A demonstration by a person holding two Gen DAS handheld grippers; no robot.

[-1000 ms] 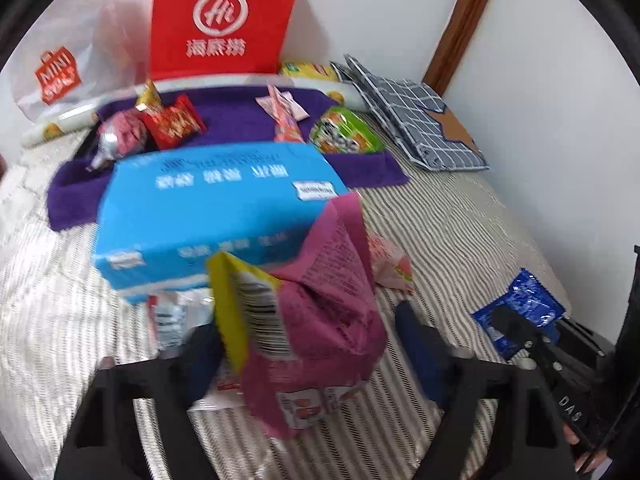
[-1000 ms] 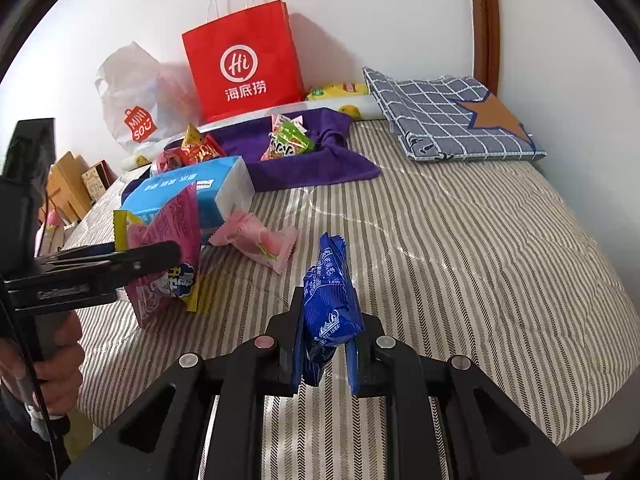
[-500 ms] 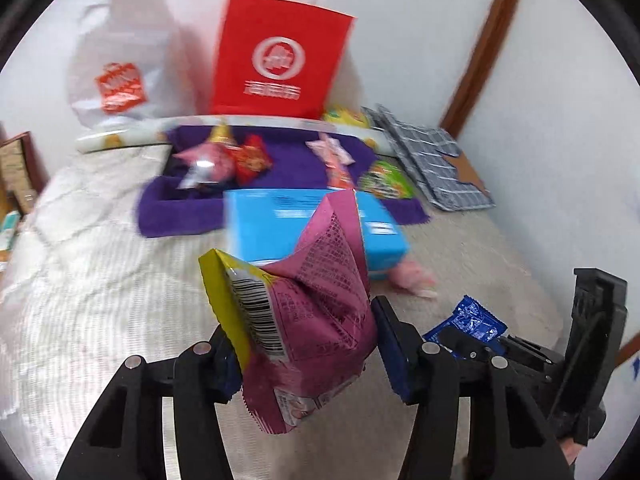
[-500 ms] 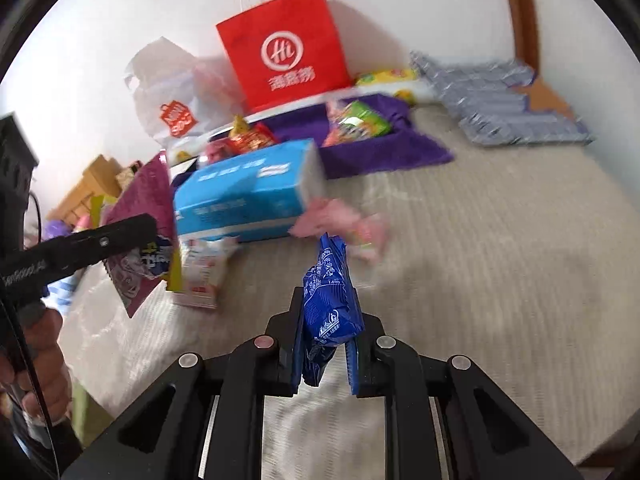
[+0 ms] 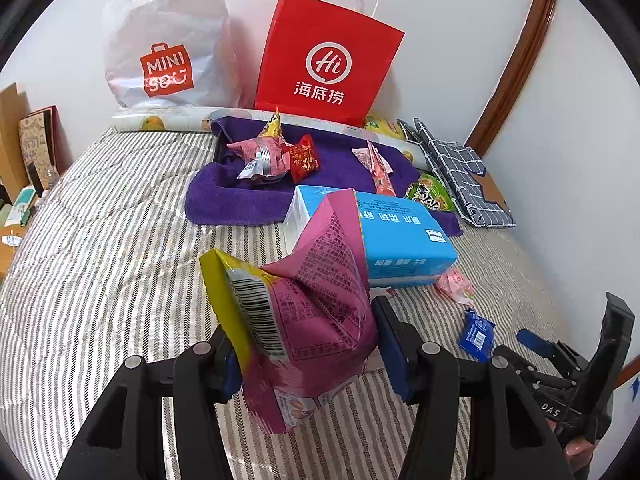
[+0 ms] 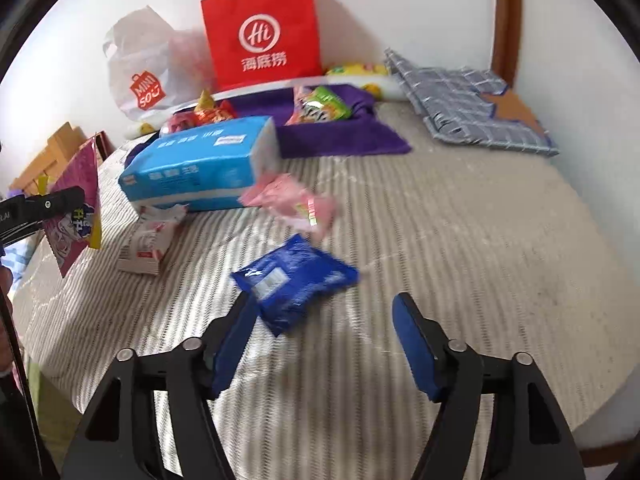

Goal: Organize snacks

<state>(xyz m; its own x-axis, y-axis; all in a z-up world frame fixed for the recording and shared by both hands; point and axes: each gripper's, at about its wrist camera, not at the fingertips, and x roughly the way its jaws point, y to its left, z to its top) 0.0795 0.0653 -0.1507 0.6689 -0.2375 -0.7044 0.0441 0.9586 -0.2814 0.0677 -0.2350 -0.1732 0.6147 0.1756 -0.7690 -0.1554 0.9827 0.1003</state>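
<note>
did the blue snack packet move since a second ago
Yes. The blue snack packet was clamped upright in the right gripper; now the jaws are open and it lies flat on the striped bedspread, in front of the blue tissue pack.

Both the left gripper (image 5: 308, 354) and right gripper (image 6: 324, 340) are matte black plastic frames with silver round screws and blue padded fingers (image 6: 412, 340); white "DAS" lettering marks one body
</note>
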